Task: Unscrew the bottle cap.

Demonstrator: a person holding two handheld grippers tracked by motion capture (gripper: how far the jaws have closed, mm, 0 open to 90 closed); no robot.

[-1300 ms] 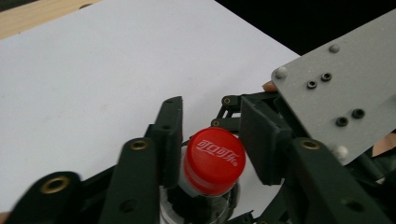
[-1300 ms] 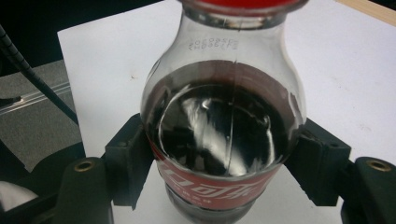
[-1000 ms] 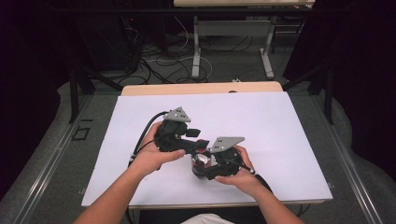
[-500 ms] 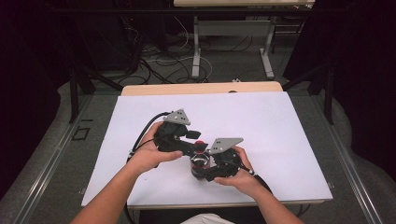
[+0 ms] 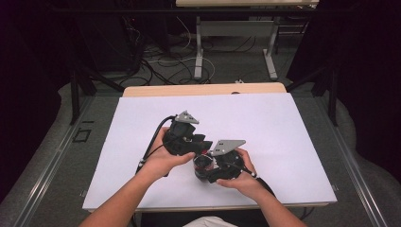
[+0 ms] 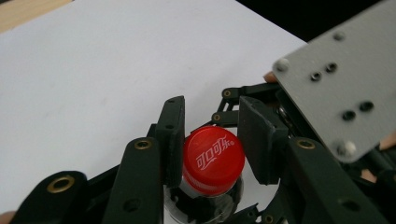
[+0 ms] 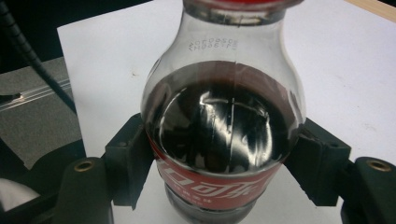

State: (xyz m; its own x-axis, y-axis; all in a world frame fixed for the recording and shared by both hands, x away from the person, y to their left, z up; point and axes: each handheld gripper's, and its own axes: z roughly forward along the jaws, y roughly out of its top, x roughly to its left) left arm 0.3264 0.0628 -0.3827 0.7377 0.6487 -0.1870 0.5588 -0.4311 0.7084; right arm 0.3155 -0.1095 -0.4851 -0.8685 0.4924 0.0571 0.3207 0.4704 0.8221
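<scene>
A cola bottle (image 7: 224, 126) with dark liquid and a red label stands upright on the white sheet (image 5: 265, 123). My right gripper (image 7: 224, 163) is shut on its body, one pad pressing each side at label height. A red cap (image 6: 214, 158) with white lettering tops the bottle. My left gripper (image 6: 214, 149) is shut on that cap, its pads (image 6: 170, 135) against the cap's sides. In the high view the bottle (image 5: 203, 163) sits between both hands near the front middle of the table, with the left gripper (image 5: 198, 150) above the right gripper (image 5: 208, 172).
The white sheet covers most of the wooden table (image 5: 203, 89). Grey floor with loose cables (image 5: 161, 61) and the legs of another table (image 5: 198, 47) lie beyond the far edge. A black cable (image 5: 156, 137) trails from the left gripper.
Both grippers stay at the bottle. The left one has edged slightly to the right over the cap; the right one has barely moved.
</scene>
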